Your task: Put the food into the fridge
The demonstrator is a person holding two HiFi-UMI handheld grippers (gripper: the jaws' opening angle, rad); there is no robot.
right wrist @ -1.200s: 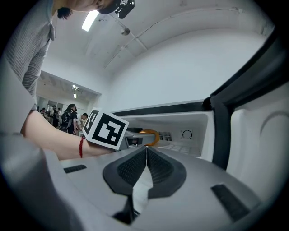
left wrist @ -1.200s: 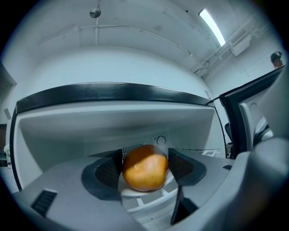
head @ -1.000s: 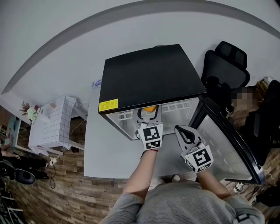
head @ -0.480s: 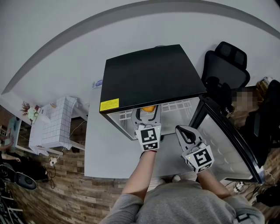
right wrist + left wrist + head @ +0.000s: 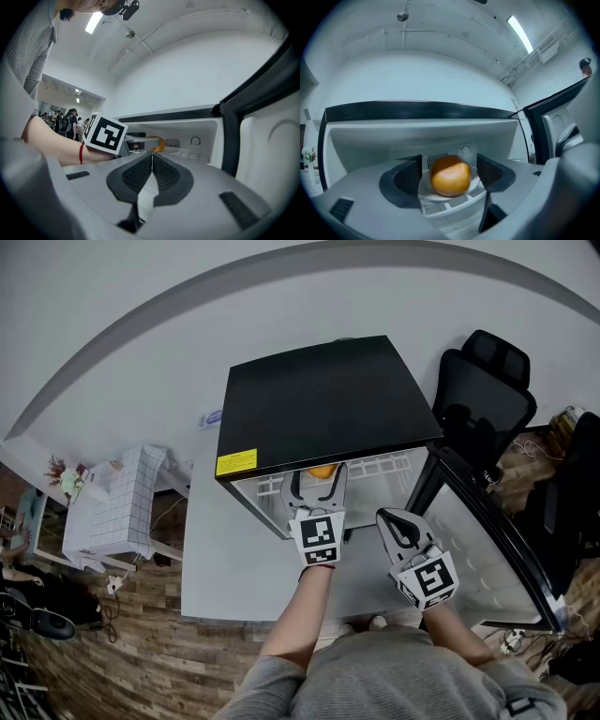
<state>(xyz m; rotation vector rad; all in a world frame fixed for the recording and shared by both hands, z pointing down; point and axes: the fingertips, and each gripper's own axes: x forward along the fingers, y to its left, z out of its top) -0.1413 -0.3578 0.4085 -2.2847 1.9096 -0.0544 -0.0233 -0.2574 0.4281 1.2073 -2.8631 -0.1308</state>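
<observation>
A round orange (image 5: 450, 176) rests on a white plate on the wire shelf (image 5: 440, 208) inside the open black mini fridge (image 5: 319, 399). My left gripper (image 5: 449, 169) reaches into the fridge with its jaws on either side of the orange. The jaws are opening, and a small gap shows between each pad and the fruit. In the head view the orange (image 5: 322, 472) peeks out just under the fridge top, past the left gripper (image 5: 316, 486). My right gripper (image 5: 398, 524) hangs outside the fridge in front of the opening, shut and empty (image 5: 152, 161).
The fridge door (image 5: 487, 549) stands swung open to the right. The fridge sits on a grey table (image 5: 225, 559). A black office chair (image 5: 483, 381) is behind on the right, and a small white tiled table (image 5: 117, 507) stands on the wood floor at left.
The left gripper has shifted back toward me very slightly while the orange stays in place on the shelf. The right gripper has not moved.
</observation>
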